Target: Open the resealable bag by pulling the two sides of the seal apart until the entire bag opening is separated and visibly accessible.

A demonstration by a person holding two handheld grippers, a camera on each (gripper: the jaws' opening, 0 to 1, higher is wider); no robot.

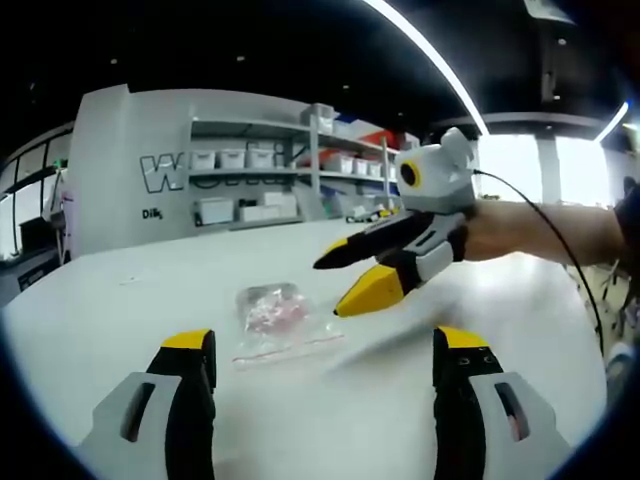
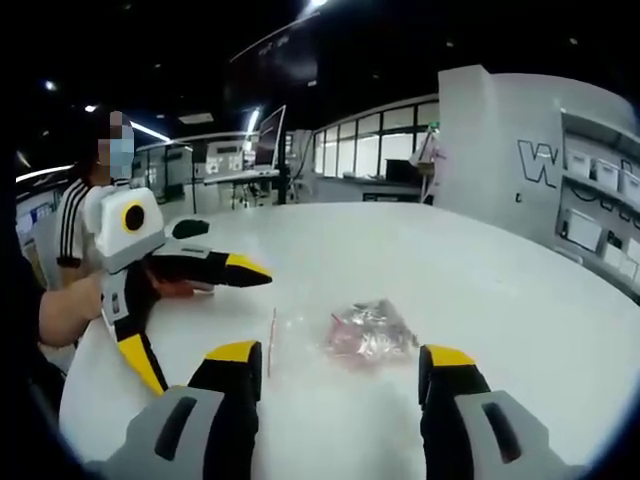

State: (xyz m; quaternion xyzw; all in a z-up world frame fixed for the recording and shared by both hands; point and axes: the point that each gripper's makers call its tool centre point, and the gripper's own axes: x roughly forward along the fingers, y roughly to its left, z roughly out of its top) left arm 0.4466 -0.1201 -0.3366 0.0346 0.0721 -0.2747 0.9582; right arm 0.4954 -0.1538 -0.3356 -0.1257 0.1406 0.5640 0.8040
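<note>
Bag (image 1: 277,320) flat on white bench (image 1: 150,280), sealed; thin, limp, slippery film. Left tool (image 1: 325,372) and right tool (image 2: 340,385) gaping, empty. Grip seal lips, opposite sides.

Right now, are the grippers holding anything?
Nothing. Both the left gripper and right gripper are open, and the bag lies untouched on the table.

A big white table (image 1: 150,270) sits in front of a grey wall with shelves (image 1: 260,160) full of white boxes (image 1: 232,158), and long bright lights (image 1: 430,55) shine on the dark ceiling.
</note>
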